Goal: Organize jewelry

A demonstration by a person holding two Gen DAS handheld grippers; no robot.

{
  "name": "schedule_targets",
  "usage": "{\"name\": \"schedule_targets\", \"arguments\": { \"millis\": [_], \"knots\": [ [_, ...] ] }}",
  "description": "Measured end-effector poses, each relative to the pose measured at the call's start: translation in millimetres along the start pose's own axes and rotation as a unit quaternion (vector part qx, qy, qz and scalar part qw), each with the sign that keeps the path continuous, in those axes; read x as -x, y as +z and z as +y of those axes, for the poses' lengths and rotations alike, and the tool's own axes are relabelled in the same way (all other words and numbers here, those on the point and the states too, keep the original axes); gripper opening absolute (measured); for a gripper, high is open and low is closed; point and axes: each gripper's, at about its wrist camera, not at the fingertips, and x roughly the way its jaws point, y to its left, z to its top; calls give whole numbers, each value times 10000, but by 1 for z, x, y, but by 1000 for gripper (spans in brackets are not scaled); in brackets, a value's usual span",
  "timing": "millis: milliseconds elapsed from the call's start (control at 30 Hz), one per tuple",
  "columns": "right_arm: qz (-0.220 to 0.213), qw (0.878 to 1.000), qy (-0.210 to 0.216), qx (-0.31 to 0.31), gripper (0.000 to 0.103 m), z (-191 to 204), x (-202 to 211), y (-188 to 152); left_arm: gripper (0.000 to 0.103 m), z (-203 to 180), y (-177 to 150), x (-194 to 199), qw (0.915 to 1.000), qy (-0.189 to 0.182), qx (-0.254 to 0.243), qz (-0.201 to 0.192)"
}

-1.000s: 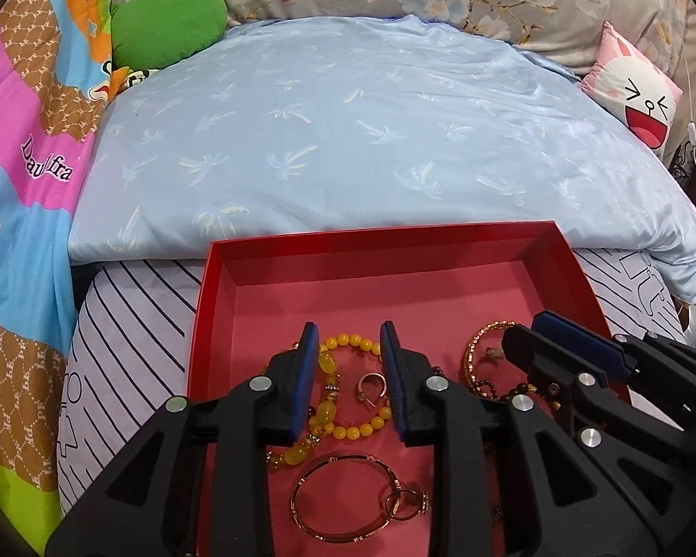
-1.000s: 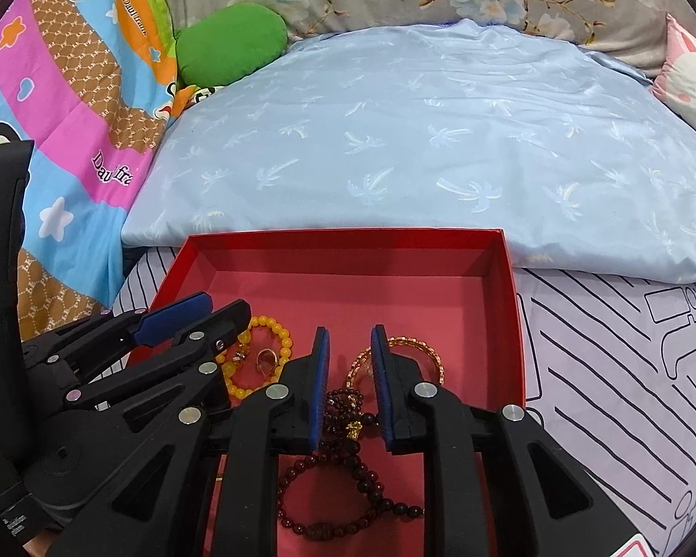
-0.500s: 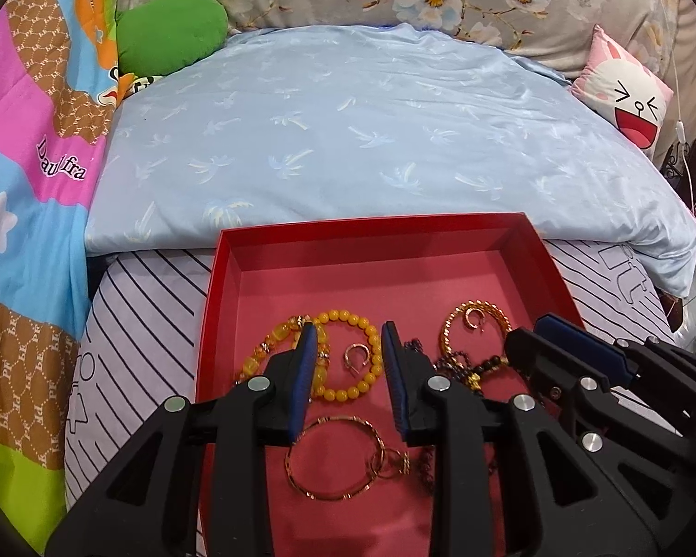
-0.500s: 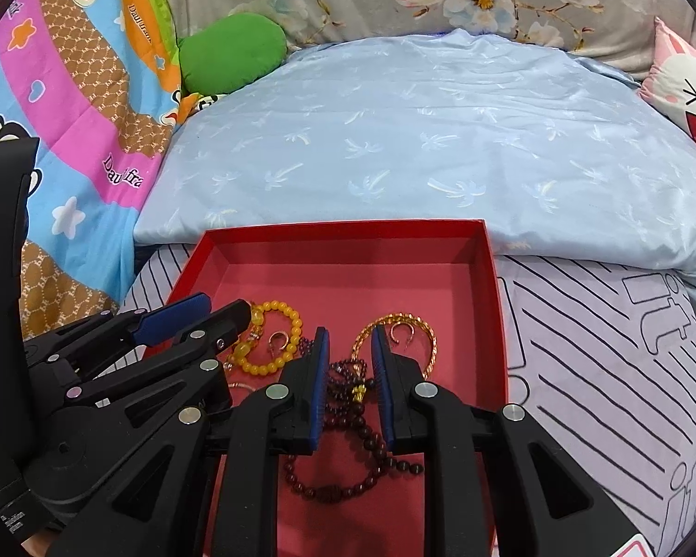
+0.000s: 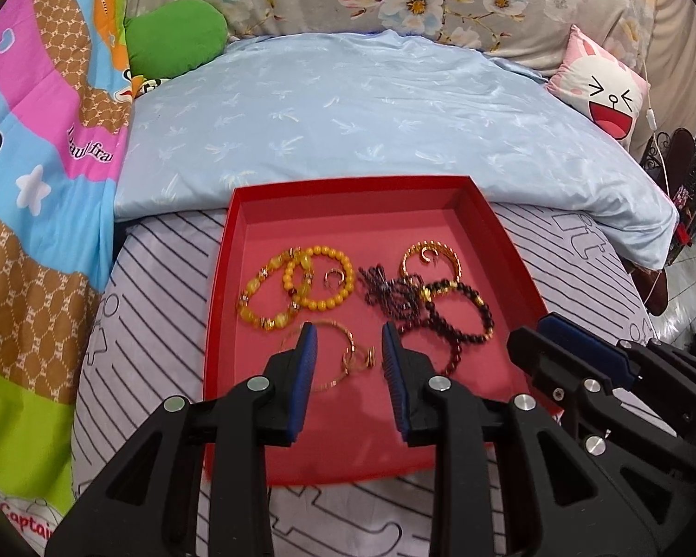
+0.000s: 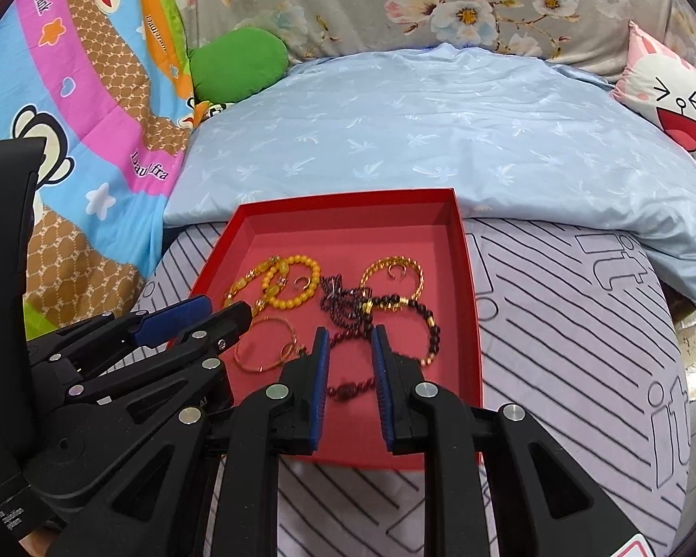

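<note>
A red tray [image 5: 218, 288] [image 6: 468, 288] lies on the striped sheet and holds the jewelry. At its left are yellow bead bracelets [image 5: 322, 281] [image 6: 297, 288] with a small ring [image 5: 333, 277] inside one. A thin gold bangle [image 5: 336, 357] [image 6: 264, 343] lies nearer. To the right are dark bead bracelets [image 5: 464, 320] [image 6: 422, 320] and a gold chain bracelet [image 5: 434, 255] [image 6: 392, 267]. My left gripper [image 5: 349, 332] [image 6: 218, 313] hovers open above the bangle, holding nothing. My right gripper [image 6: 349, 334] [image 5: 531, 332] hovers open over the dark beads, also holding nothing.
A light blue quilt [image 5: 371, 116] lies just behind the tray. A green plush [image 5: 176, 37] and a pink bunny cushion [image 5: 598, 88] sit at the back. A colourful cartoon blanket [image 5: 32, 185] runs along the left. Striped sheet [image 6: 570, 325] surrounds the tray.
Both grippers have drawn back and up from the tray. The jewelry now lies ahead of the fingertips, and the tray's near edge has come into view. Jaws look unchanged.
</note>
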Motion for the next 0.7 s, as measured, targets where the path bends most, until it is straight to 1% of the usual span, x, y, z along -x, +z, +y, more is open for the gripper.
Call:
{"name": "schedule_targets", "arguments": {
  "millis": [33, 100, 200, 267, 367, 433, 533, 600, 700],
  "knots": [
    [-9, 10000, -23, 13, 19, 1, 3, -4, 29, -1, -4, 3, 10000, 15, 4, 3],
    [-26, 9999, -86, 52, 19, 4, 10, -13, 34, -1, -12, 7, 10000, 63, 19, 12],
    [-27, 9999, -133, 58, 22, 4, 15, -23, 41, 1, -25, 13, 9999, 61, 79, 48],
    [-32, 9998, -175, 64, 26, 4, 17, -29, 41, 1, -31, 15, 9999, 52, 95, 80],
    [-3, 9997, -212, 83, 26, 5, 20, -38, 41, 1, -42, 18, 9999, 59, 91, 119],
    [-3, 9997, -240, 92, 27, 5, 21, -43, 45, 2, -49, 19, 9998, 101, 131, 129],
    [-23, 9994, -323, 110, 33, 6, 23, -50, 47, 4, -56, 21, 9996, 141, 195, 125],
    [-20, 9993, -351, 92, 35, 5, 25, -55, 51, 5, -60, 21, 9995, 185, 208, 137],
    [-44, 9990, -435, 82, 42, 3, 26, -60, 56, 5, -66, 23, 9993, 311, 201, 90]
  ]
}}
